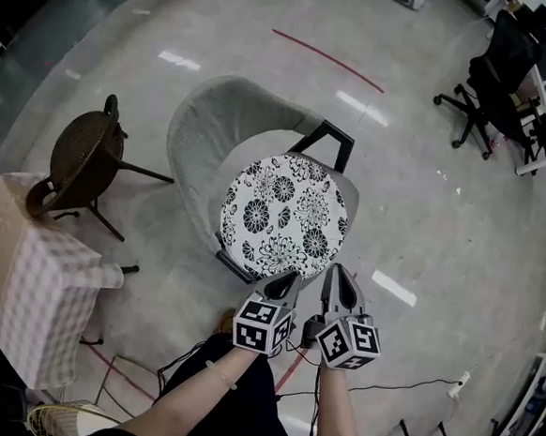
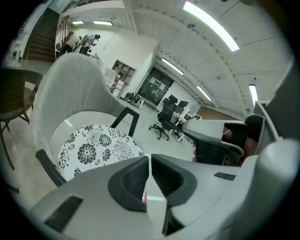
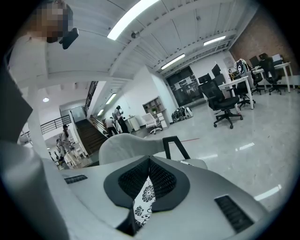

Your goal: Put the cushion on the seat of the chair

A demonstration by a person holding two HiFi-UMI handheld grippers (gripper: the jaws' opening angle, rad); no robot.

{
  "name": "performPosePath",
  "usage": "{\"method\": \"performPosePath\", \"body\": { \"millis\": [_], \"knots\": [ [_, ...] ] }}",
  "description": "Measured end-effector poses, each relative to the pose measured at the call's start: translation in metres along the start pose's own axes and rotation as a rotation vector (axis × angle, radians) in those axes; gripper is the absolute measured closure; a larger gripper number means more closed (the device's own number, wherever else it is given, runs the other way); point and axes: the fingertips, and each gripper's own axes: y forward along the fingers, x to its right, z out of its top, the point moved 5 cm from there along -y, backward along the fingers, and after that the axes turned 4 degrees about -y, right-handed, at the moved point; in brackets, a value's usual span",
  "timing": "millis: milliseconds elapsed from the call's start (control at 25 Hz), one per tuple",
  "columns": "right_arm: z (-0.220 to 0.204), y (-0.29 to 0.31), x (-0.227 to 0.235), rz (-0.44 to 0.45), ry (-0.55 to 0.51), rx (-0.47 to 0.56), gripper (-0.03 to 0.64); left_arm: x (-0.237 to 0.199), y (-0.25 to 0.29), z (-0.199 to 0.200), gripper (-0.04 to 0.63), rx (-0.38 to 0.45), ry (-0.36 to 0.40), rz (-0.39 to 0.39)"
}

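Observation:
A round white cushion with black flower print lies flat on the seat of the grey shell chair. In the head view both grippers hang just in front of the cushion's near edge, above it and apart from it. My left gripper has its jaws together with nothing between them. My right gripper is beside it, also shut and empty. The left gripper view shows the cushion on the seat beyond the closed left gripper. In the right gripper view a strip of cushion shows below the joined tips of the right gripper.
A dark wicker stool stands left of the chair. A table with a checked cloth is at the near left. A black office chair and desks sit at the far right. Cables trail on the floor near my feet.

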Motion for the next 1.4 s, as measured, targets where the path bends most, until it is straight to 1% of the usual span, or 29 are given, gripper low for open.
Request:
{"method": "performPosePath", "body": {
  "millis": [120, 240, 320, 440, 600, 760, 880, 1000, 1240, 1400],
  "knots": [
    [0.016, -0.007, -0.012, -0.009, -0.008, 0.024, 0.611, 0.005, -0.013, 0.025, 0.579, 0.035, 0.017, -0.014],
    [0.032, -0.018, -0.023, -0.027, -0.03, 0.057, 0.612, 0.012, -0.025, 0.049, 0.58, 0.058, 0.021, -0.054],
    [0.041, -0.024, -0.032, -0.032, -0.047, 0.079, 0.612, 0.016, -0.033, 0.065, 0.58, 0.079, 0.045, -0.077],
    [0.052, -0.034, -0.047, -0.019, -0.062, 0.094, 0.612, 0.022, -0.046, 0.086, 0.58, 0.099, 0.088, -0.092],
    [0.064, -0.045, -0.062, -0.001, -0.07, 0.1, 0.614, 0.031, -0.066, 0.108, 0.58, 0.132, 0.087, -0.113],
    [0.079, -0.056, -0.071, -0.01, -0.095, 0.129, 0.614, 0.039, -0.086, 0.122, 0.58, 0.15, 0.128, -0.129],
    [0.089, -0.061, -0.079, -0.013, -0.134, 0.143, 0.614, 0.042, -0.099, 0.129, 0.58, 0.152, 0.132, -0.15],
    [0.095, -0.069, -0.085, -0.016, -0.133, 0.164, 0.615, 0.041, -0.112, 0.134, 0.58, 0.153, 0.152, -0.158],
    [0.096, -0.079, -0.091, -0.017, -0.133, 0.189, 0.615, 0.043, -0.128, 0.143, 0.58, 0.17, 0.224, -0.173],
    [0.1, -0.084, -0.097, -0.021, -0.13, 0.211, 0.617, 0.046, -0.134, 0.147, 0.58, 0.17, 0.239, -0.193]
  ]
}}
